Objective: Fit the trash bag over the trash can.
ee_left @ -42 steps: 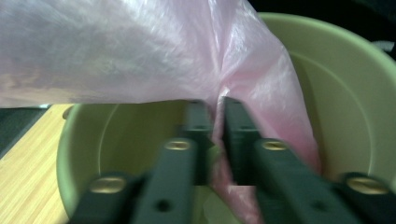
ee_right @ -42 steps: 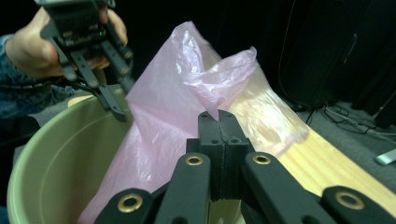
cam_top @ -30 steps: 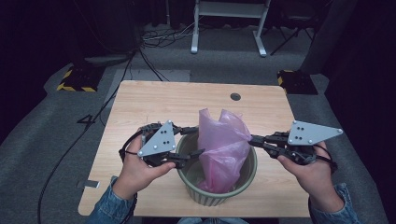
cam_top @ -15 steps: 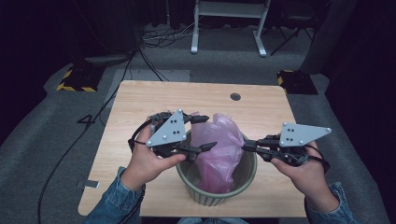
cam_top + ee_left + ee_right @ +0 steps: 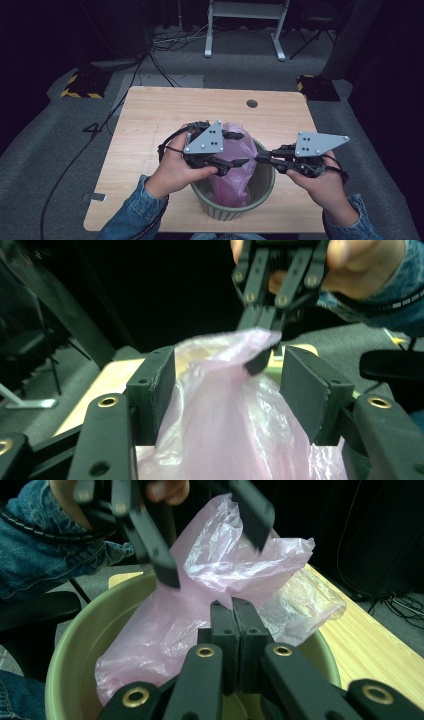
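a pale wooden table (image 5: pixel 160 120) was seen from above, with a green round bin (image 5: pixel 260 192) set near its front edge, between the two hands. a pink plastic bag (image 5: pixel 232 172) was stood up inside the bin, its crumpled top raised above the rim.

the left gripper (image 5: pixel 235 148) was held over the bin from the left side, its jaws spread wide on either side of the bag's upper part. in the left gripper view the bag (image 5: pixel 235 415) was seen bulging up between the two black pads (image 5: pixel 305 390), which were kept apart from each other; whether the film was touched by them could not be told. the left hand (image 5: pixel 175 167) was wrapped around the gripper's body, a denim sleeve (image 5: pixel 135 217) shown behind it.

the right gripper (image 5: pixel 259 156) was brought in from the right, its jaws pressed together on a fold of the bag near the top. in the right gripper view the closed tips (image 5: pixel 232 611) were seen with pink film gathered at them, the bin's green rim (image 5: pixel 70 650) curved below, and the table's wood (image 5: pixel 380 645) shown to the right. the right hand (image 5: pixel 320 182) was placed just beside the bin's rim.

cables (image 5: pixel 170 40) were spread on the grey floor behind the table.
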Demonstrator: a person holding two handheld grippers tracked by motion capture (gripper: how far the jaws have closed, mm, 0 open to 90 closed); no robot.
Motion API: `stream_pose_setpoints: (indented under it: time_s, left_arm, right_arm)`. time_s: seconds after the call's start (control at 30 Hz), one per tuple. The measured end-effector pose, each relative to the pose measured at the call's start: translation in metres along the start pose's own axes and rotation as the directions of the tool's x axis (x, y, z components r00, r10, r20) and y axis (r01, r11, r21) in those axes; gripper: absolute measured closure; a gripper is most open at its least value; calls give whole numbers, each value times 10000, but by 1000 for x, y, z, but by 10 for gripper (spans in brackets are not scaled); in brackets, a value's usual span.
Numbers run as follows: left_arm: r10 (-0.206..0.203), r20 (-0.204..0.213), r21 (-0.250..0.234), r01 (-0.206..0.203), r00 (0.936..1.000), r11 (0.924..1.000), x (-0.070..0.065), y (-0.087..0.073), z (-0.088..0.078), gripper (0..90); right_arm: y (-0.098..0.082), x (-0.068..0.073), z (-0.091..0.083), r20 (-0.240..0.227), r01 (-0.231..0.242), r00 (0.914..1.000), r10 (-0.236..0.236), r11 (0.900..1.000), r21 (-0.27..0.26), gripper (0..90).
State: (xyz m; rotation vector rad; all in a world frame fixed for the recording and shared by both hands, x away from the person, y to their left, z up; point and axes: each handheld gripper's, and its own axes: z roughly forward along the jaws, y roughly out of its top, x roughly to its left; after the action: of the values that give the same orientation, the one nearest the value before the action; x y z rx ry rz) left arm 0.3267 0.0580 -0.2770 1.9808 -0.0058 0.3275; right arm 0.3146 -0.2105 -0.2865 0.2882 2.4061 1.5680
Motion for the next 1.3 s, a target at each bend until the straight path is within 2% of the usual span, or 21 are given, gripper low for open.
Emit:
stream_pose_setpoints:
  time_s: [0.1, 0.13, 0.17, 0.27, 0.33, 0.43, 0.53, 0.67, 0.73, 0.77, 0.8, 0.83, 0.87, 0.93, 0.97, 1.03, 1.13, 1.17, 1.3]
  left_arm:
    - [-25, 444, 234, 14, 9990, 9997, -3, -1, 5, 413]
    - [-25, 444, 234, 14, 9990, 9997, -3, -1, 5, 435]
    - [-63, 748, 229, 46, 9972, 9997, -4, -1, 5, 470]
    - [-177, 1042, 319, 144, 9944, 9994, -6, -2, 5, 585]
    - [-152, 1118, 324, 116, 9936, 9994, -7, -2, 5, 619]
    - [-21, 1085, 341, -16, 9941, 9994, -7, -4, 4, 728]
    - [-147, 1035, 265, 120, 9945, 9996, -5, -5, 1, 868]
    - [-258, 971, 175, 242, 9949, 9996, -4, -5, -2, 881]
    - [-451, 1058, 80, 446, 9934, 9990, -4, -5, -4, 859]
    - [-580, 1166, 71, 576, 9915, 9983, -3, -5, -3, 803]
    - [-769, 1166, 107, 762, 9902, 9970, -4, -5, -3, 703]
    - [-755, 1095, 91, 750, 9911, 9971, -5, -4, -2, 507]
    - [-749, 1056, 63, 747, 9916, 9972, -6, -4, -1, 507]
    - [-821, 1015, -112, 836, 9914, 9964, -6, -1, -2, 423]
    - [-889, 1147, -271, 926, 9894, 9953, -5, 0, -4, 452]
    - [-972, 1192, -351, 1021, 9881, 9942, -3, 1, -6, 454]
    - [-1387, 1282, -340, 1441, 9820, 9890, -1, 2, -8, 530]
    - [-1488, 1177, -344, 1538, 9818, 9875, 0, 1, -9, 602]
    - [-1691, 945, -535, 1746, 9811, 9832, 3, 0, -12, 644]
  right_arm:
    - [0, 0, 0, 23, -9, 10000, 10, 10000, -82, 891]
    - [0, 0, 0, 34, -17, 10000, 17, 9999, -102, 890]
    - [0, -1, 0, 39, -33, 10000, 33, 9999, -141, 889]
    - [0, -1, 1, 71, -82, 9999, 84, 9997, -236, 880]
    - [0, -1, 1, 77, -99, 9999, 101, 9996, -271, 880]
    - [1, -1, 2, 51, -66, 10000, 68, 9994, -331, 882]
    - [1, 0, 3, 20, -28, 10000, 29, 9993, -360, 895]
    - [1, 1, 2, 23, -20, 10000, 21, 9991, -422, 900]
    - [1, 1, 2, 78, 8, 10000, -4, 9990, -436, 900]
    - [1, 1, 1, 113, 8, 9999, -3, 9990, -448, 900]
    - [1, 0, 1, 166, 15, 9999, -7, 9990, -456, 900]
    - [1, 1, 1, 185, 26, 9998, -18, 9991, -434, 900]
    - [1, 1, 1, 185, 26, 9998, -18, 9991, -434, 900]
    - [1, 2, 2, 130, 135, 9998, -131, 9992, -365, 900]
    - [1, 3, 2, 120, 196, 9997, -192, 9994, -291, 900]
    - [1, 3, 3, 104, 202, 9997, -199, 9995, -260, 900]
    - [1, 3, 5, 24, 202, 9998, -201, 9996, -179, 900]
    - [0, 3, 5, -4, 219, 9998, -219, 9997, -131, 900]
    - [0, 3, 6, -64, 279, 9996, -279, 9996, -61, 900]
